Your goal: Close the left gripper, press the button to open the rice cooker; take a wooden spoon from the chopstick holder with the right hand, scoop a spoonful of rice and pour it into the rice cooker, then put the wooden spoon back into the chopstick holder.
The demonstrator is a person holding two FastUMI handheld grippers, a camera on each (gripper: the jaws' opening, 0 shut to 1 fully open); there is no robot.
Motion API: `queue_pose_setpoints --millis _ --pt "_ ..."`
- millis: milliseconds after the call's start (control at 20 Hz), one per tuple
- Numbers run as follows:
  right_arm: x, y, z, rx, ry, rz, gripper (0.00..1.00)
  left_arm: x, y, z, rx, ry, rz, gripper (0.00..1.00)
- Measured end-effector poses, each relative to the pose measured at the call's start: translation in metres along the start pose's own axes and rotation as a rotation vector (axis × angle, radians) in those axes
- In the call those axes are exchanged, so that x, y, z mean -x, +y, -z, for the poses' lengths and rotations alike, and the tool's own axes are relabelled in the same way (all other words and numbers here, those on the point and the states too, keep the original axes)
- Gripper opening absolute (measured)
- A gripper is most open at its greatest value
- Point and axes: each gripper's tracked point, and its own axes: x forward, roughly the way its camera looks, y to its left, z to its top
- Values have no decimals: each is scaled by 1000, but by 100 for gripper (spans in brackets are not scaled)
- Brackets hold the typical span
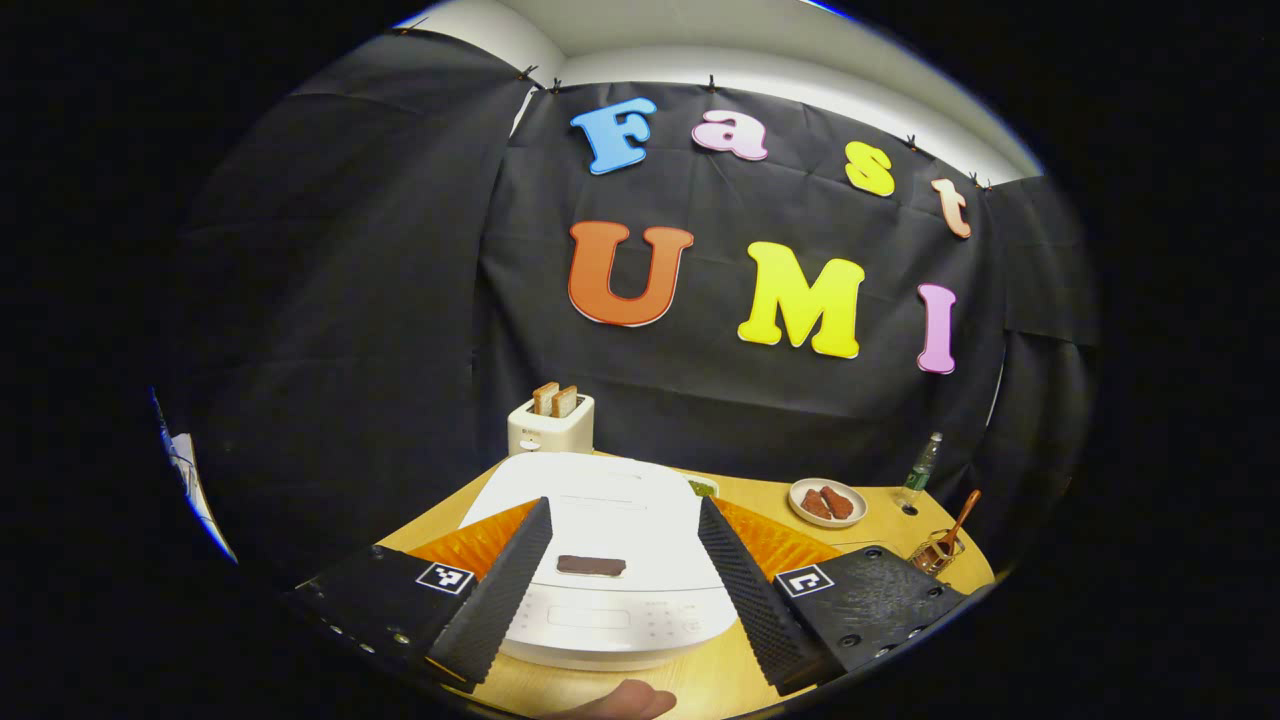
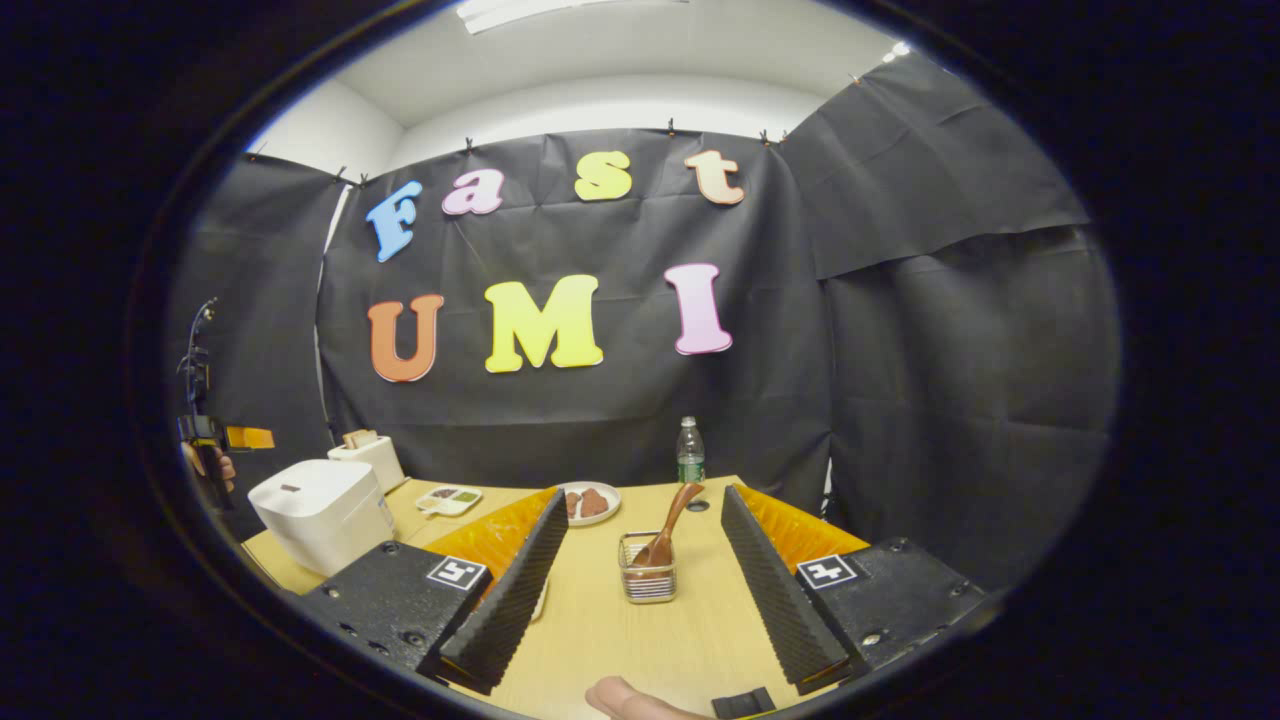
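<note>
**Cooker shut, both hand-held grippers spread**

Left gripper view: left hand-held gripper (image 1: 620,585) gapes wide at lower centre, fingers flanking the white cooker (image 1: 600,545) on the table (image 1: 720,675). Dark button (image 1: 591,565) between them, lid down. Risk: pressing with fingers apart would straddle the button, not push it.

Right gripper view: right hand-held gripper (image 2: 645,590) also open, aimed at the holder (image 2: 648,578), centre frame, spoon (image 2: 670,520) leaning inside. Risk: a skewed grab tips the light holder.

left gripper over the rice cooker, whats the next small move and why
Probably close the left gripper first. Its fingers stand wide apart, framing the white rice cooker, whose lid is down, with the dark button between them. Shut fingers would give one tip to press that button. The wooden spoon waits in the chopstick holder.
</note>
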Motion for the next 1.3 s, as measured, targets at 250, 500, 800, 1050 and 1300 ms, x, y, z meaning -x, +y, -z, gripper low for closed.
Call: queue_pose_setpoints --millis 250,500,800,1050,1300 --pt "11 9 -15 28 -33 2 98 46 -34 -14 -81 -45 46 94" --pt "15 21 -24 40 -59 -11 97 79 -57 -27 -67 -129 35 94" --pt "2 29 -15 14 -44 -28 98 106 -94 -9 -104 -183 90 94" --pt "-2 34 -5 15 -40 -24 98 105 -98 11 -114 -164 114 94" --pt "-4 33 -8 42 -54 -15 98 105 -91 1 -106 -203 112 94"
